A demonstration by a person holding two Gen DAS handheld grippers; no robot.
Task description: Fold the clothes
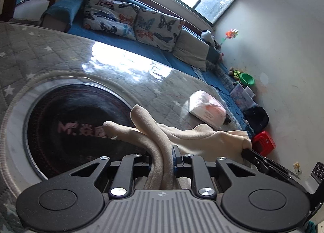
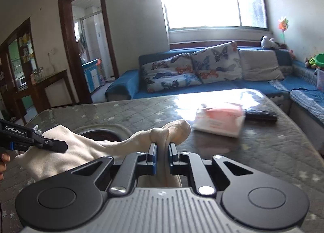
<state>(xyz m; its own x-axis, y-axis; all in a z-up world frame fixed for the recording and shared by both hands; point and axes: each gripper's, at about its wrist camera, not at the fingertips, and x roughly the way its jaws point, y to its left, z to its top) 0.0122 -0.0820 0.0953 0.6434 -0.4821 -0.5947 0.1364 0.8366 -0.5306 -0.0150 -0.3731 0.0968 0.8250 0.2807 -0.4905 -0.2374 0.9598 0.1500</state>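
Observation:
A cream fleece garment (image 1: 190,133) is held above the table between both grippers. In the left wrist view my left gripper (image 1: 162,154) is shut on a bunched fold of it, and two rounded ends stick out past the fingers. My right gripper (image 1: 246,151) comes in from the right and pinches the garment's other end. In the right wrist view my right gripper (image 2: 162,148) is shut on a narrow fold of the garment (image 2: 81,152). My left gripper (image 2: 64,145) clamps the wider part at the left, with a hand just behind it.
The table (image 2: 263,148) has a grey quilted star cover under glass and a round black cooktop (image 1: 77,123) set in it. A pink-and-white tissue pack (image 2: 219,121) and a black remote (image 2: 261,115) lie on its far side. A blue sofa (image 2: 222,85) with cushions stands behind.

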